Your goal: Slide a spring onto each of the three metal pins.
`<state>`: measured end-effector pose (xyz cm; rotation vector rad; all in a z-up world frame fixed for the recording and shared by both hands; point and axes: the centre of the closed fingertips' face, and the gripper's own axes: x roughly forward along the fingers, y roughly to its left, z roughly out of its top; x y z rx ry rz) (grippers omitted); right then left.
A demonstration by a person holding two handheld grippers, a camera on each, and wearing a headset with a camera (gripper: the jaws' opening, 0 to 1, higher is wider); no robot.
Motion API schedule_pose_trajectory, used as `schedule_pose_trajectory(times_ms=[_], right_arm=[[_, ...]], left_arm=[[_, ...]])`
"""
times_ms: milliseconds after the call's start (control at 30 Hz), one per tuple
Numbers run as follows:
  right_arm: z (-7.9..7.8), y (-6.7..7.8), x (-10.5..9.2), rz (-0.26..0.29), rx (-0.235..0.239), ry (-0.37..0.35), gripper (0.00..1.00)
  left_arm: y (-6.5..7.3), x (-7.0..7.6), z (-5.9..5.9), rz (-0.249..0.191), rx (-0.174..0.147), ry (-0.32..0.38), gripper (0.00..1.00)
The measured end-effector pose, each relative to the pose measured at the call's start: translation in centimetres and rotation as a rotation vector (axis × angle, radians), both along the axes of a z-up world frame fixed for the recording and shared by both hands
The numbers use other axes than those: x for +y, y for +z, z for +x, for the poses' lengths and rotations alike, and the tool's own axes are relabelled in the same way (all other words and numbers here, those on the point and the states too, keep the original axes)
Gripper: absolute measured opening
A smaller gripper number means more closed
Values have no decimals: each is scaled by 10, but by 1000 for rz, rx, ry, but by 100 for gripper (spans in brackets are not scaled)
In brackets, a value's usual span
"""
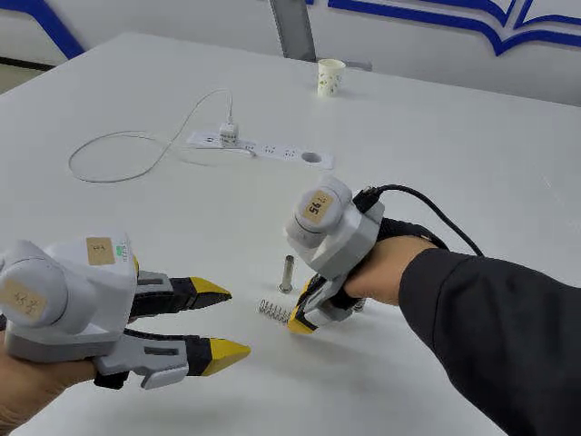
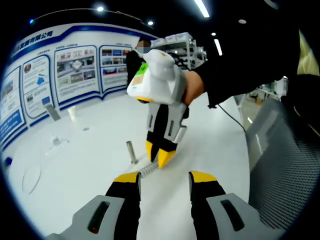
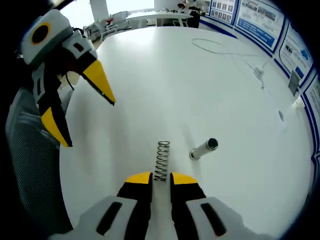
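Observation:
A small metal spring lies flat on the white table. My right gripper points down at it, jaws nearly together and shut on the spring's near end. A metal pin stands upright just beyond the spring. My left gripper hovers open and holds nothing, a short way left of the spring. The left gripper view takes in the right gripper, the spring and the pin. The left gripper appears at the upper left of the right gripper view.
A white power strip with a looped white cable lies farther back on the table. A paper cup stands near the far edge. A mesh chair back is close on the near side.

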<state>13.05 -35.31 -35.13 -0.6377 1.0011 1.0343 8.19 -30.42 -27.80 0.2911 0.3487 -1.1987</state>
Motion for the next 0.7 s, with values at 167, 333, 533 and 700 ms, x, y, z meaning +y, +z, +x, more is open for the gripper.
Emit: schedule_pose_trajectory(times_ms=[167, 333, 533, 700], right_arm=[[1, -4, 0, -14, -1, -11, 14], [1, -5, -1, -23, -4, -10, 12], [2, -5, -2, -38, -23, 21, 12], [0, 0, -4, -38, -27, 40, 11]], left_arm=[[-1, 1, 0, 3, 1, 0, 39], [-1, 2, 0, 4, 1, 3, 39], [-1, 2, 0, 5, 1, 5, 39], [-2, 3, 0, 6, 0, 8, 39]])
